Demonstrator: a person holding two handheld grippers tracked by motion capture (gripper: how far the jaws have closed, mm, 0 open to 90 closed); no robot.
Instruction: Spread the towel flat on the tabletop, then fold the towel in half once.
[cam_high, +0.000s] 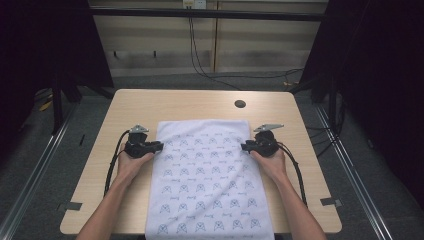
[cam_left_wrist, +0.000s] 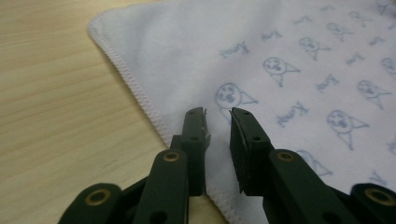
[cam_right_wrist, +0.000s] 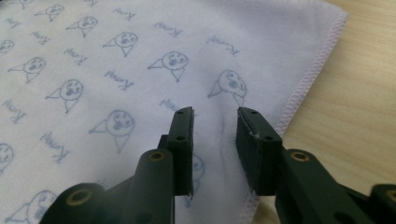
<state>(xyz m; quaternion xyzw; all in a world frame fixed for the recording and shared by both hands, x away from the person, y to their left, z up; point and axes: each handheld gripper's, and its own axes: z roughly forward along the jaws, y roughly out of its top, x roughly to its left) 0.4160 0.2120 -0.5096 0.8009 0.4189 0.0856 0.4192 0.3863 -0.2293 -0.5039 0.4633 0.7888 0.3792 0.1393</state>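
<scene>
A white cloth printed with small blue faces lies flat on the wooden table, its near end hanging over the front edge. My left gripper sits at the cloth's left hem, pointing inward. In the left gripper view the jaws of the left gripper stand slightly apart just above the cloth beside its stitched hem, with nothing pinched. My right gripper is at the right hem, mirroring the left. In the right gripper view the right gripper is open over the cloth, where a faint crease lies between the jaws.
A round cable hole sits in the table behind the cloth's far right corner. Bare wood runs along both sides of the cloth. Cables trail from each gripper toward the front edge. Dark curtains flank the table, and metal floor rails run beside it.
</scene>
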